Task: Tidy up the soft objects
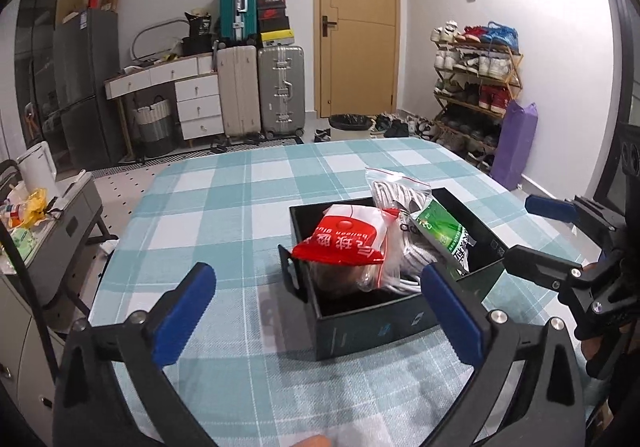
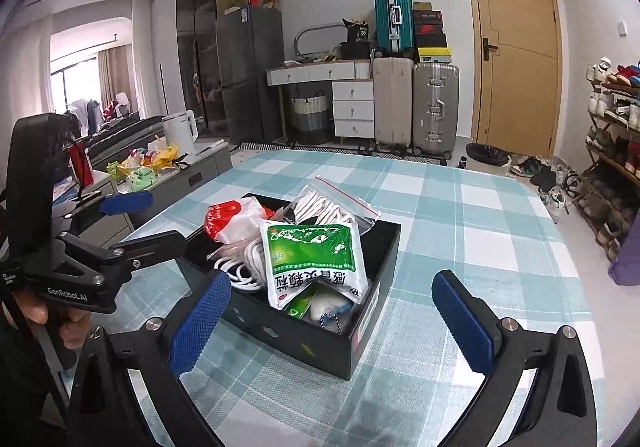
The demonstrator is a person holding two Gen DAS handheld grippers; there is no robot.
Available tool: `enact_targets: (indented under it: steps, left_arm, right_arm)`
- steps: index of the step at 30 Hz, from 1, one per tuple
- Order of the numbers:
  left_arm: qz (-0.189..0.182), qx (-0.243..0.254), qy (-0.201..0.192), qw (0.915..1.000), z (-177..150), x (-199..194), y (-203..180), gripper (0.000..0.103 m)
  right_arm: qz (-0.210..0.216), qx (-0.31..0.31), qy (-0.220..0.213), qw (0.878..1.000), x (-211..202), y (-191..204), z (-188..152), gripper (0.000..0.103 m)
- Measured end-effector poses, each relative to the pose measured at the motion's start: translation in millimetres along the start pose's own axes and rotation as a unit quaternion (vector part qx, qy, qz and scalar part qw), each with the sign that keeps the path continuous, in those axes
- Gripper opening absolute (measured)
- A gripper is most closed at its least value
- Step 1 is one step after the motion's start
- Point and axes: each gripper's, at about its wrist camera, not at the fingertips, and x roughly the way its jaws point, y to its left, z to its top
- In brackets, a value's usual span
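Checked cloth covered the table (image 1: pixel 224 207), bare except for the black box (image 2: pixel 304 331) near its middle, already holding every soft packet (image 2: pixel 316 259), while my left claw (image 1: pixel 320 311) and right claw (image 2: pixel 340 315) stood spread, empty, leaving seemingly nothing more to pack.

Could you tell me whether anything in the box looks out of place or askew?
Mostly tidy, but the black box is overfilled: the clear zip bag pokes above its far rim, and the green sachet lies tilted atop the white cable.
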Motion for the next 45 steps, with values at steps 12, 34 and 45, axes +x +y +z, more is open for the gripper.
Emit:
enact_targets:
  steps: [12,34,45]
  left_arm:
    - [0.007,-0.027,-0.031,0.9991,-17.9,-17.5,9.5,0.103]
    - [0.014,-0.053,-0.052,0.9972,-36.1,-11.1,12.5,0.103]
    - [0.023,-0.036,-0.056,0.9975,-34.8,-11.9,5.8,0.103]
  right_arm:
    - [0.002,-0.005,-0.026,1.0,-15.5,13.8,-10.4,0.102]
    - [-0.004,-0.019,-0.058,0.998,-17.1,22.8,-25.4,0.102]
    - [-0.012,-0.019,-0.076,0.997,-22.7,22.0,-27.2,0.102]
